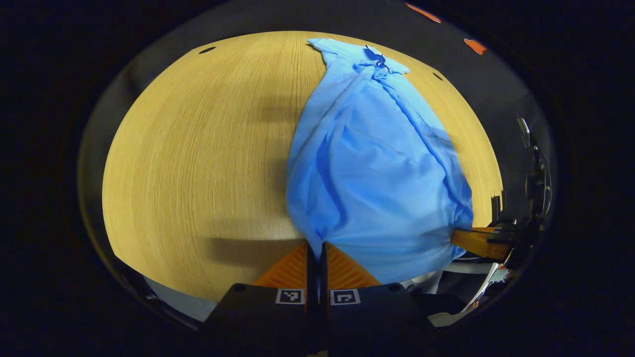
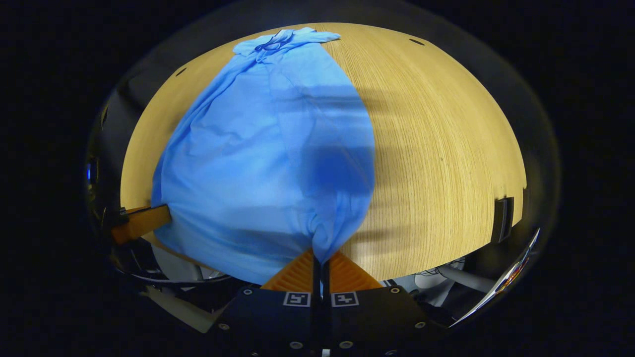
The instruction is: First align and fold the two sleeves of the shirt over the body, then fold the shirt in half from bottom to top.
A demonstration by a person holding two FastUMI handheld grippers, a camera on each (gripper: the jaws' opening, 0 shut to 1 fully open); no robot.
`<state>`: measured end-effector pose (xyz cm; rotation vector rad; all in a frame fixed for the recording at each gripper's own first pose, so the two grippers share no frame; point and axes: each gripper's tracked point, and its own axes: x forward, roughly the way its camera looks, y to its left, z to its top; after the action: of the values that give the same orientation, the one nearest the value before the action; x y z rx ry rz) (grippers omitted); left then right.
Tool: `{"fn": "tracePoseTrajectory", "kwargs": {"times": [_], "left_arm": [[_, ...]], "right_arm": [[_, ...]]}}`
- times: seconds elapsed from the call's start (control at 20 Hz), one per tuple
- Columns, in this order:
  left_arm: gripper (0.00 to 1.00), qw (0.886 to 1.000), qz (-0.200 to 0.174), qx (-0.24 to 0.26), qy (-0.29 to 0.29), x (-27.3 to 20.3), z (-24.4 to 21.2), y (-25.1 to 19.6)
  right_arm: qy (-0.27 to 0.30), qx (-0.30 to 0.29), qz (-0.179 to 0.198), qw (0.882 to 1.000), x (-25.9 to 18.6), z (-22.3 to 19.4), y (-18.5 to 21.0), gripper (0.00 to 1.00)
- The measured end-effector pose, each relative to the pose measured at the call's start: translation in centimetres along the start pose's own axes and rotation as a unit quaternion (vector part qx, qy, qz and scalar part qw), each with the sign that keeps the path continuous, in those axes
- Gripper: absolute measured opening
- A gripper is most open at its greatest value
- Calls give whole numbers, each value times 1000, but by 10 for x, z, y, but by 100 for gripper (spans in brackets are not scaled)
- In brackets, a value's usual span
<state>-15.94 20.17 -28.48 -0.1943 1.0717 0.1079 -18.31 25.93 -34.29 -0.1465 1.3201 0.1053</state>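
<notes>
Place: you are working in a recording booth, a staged set and not a lived-in room.
Table: your work surface is a pale wood-grain table (image 1: 198,163) that takes up the middle of both views, with small dark slots near its far edge.
Wall: black cloth (image 1: 446,29) hangs behind the table, along the top of the left gripper view.
Gear: at the lower right of the right gripper view you can see a dark bracket (image 2: 502,213) at the table's edge, with cables below it.
</notes>
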Motion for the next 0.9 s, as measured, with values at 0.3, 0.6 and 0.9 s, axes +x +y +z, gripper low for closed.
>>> {"fn": "tracePoseTrajectory", "kwargs": {"times": [0.3, 0.6, 0.9], "left_arm": [[5, 1000, -16, -13, -4, -4, 14, -7], [5, 998, -20, 1, -51, -19, 70, -11], [5, 995, -26, 8, -93, -25, 124, -18]], "right_arm": [[-42, -14, -6, 999, -20, 38, -2, 1], [-87, -12, 5, 996, -43, 92, -5, 0], [-138, -27, 8, 990, -66, 160, -14, 1]]}}
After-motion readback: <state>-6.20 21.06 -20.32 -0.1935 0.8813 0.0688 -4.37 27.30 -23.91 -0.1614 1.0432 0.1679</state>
